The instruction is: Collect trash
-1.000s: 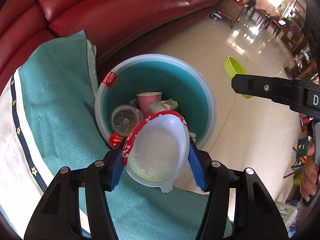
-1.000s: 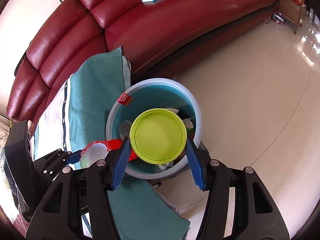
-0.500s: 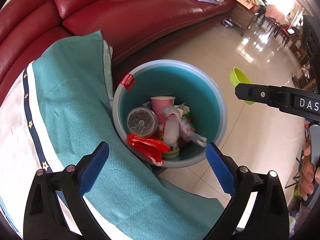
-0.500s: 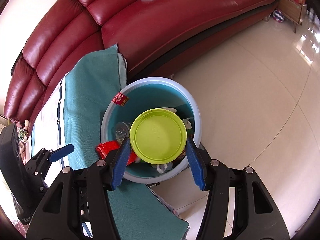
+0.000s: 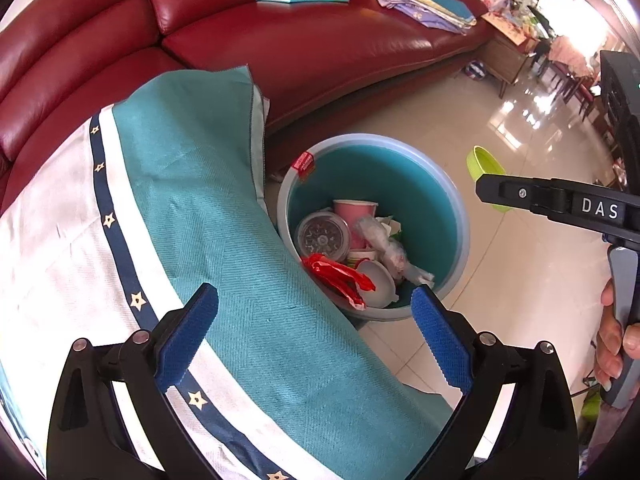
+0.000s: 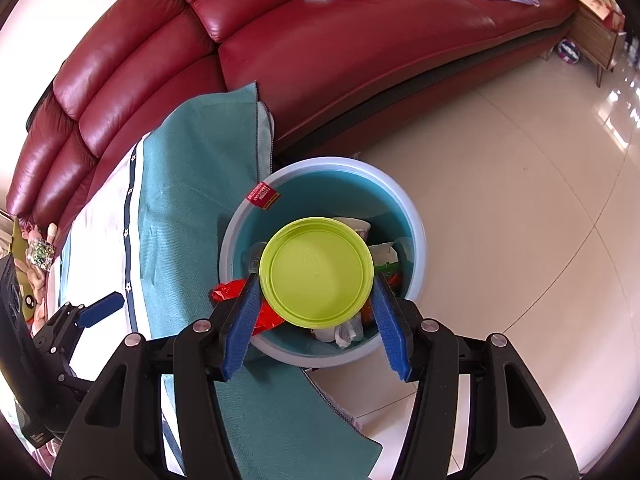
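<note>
We hold the green bowl [image 6: 317, 273] across its rim between the blue pads of the right gripper [image 6: 316, 316], bottom facing our camera, directly above the mouth of the blue bin [image 6: 416, 240]. We judge that it hangs there so that letting go will drop it straight in. The pads press on both sides of the rim, so this gripper is clenched on the bowl.

Below and beyond those fingers, the bin already carries a pink cup [image 5: 355, 216], a round clear lid [image 5: 323, 236], a white bowl [image 5: 376, 284] and a red wrapper [image 5: 336, 276] draped over its near rim. The wrapper's overhang may slip out if we brush it.

Our left gripper [image 5: 314, 336] is released: its jaws have just been opening, they stand wide apart and nothing is between them. It hovers over the teal cloth [image 5: 224, 216] on our side of the bin, with the bin just ahead of its right pad.

For room, the bin's mouth is wider than the bowl, so there is margin all round. The cloth's edge touches or overlaps the bin's near-left rim; we cannot tell which. Beyond the bin lies the red sofa [image 6: 360, 52]; to the right of the fingers the tiled floor [image 6: 520, 200] is open, the freest way to withdraw.
</note>
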A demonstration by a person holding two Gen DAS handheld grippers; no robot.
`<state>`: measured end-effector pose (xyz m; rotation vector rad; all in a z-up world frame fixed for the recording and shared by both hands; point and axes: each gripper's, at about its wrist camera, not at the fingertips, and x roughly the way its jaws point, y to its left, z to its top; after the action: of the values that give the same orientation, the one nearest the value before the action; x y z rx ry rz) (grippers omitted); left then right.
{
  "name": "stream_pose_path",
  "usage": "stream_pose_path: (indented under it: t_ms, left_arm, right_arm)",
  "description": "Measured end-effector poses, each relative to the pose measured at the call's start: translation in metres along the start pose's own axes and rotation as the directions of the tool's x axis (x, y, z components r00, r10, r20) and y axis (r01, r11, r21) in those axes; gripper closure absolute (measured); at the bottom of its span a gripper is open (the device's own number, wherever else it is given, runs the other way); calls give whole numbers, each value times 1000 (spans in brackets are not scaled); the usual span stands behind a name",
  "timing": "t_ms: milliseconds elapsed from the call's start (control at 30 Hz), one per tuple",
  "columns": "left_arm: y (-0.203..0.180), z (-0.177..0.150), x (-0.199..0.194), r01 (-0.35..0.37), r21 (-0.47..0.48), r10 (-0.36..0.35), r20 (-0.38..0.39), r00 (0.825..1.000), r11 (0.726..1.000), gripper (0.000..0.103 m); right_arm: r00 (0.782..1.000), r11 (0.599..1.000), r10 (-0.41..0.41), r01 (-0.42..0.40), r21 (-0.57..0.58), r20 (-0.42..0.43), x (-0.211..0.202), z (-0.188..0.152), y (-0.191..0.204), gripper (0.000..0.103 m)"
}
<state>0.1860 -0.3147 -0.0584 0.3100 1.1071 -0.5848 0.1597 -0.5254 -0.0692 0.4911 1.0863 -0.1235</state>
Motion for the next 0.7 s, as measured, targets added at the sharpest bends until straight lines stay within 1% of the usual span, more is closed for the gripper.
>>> stream_pose_path:
  t_ms: [100, 300, 333, 433, 567, 633, 700]
  left_arm:
    - [3, -2, -3, -7, -2, 7, 2, 1000, 1000, 6]
    - [14, -6, -7, -2, -38, 2, 2, 1000, 999, 6]
    - [17, -7, -8, -4, -44, 4, 3, 1000, 999, 6]
    - [22, -9, -9, -6, -61, 6, 2, 1000, 998, 6]
    - [28, -14, -11, -10, -79, 10, -1, 1000, 997, 6]
    - [30, -16, -12, -10, -85, 10, -5, 1000, 996, 6]
    - [31, -19, -14, -13, -89, 13, -6, 1000, 996, 6]
  right_arm:
    - [1000, 1000, -6, 6, -14, 1, -2, 1, 7, 50]
    - [1000, 999, -17, 17, -48, 1, -3, 4, 24, 48]
    - [1000, 999, -15, 15, -52, 1, -3, 5, 26, 43]
    - [1000, 997, -23, 23, -67, 9, -4, 6, 34, 32]
    - [1000, 998, -23, 23, -62, 8, -6, 5, 38, 25]
    - [1000, 998, -25, 25, -57, 4, -6, 4, 38, 20]
    - [999, 998, -32, 32, -53, 7, -8, 1, 38, 18]
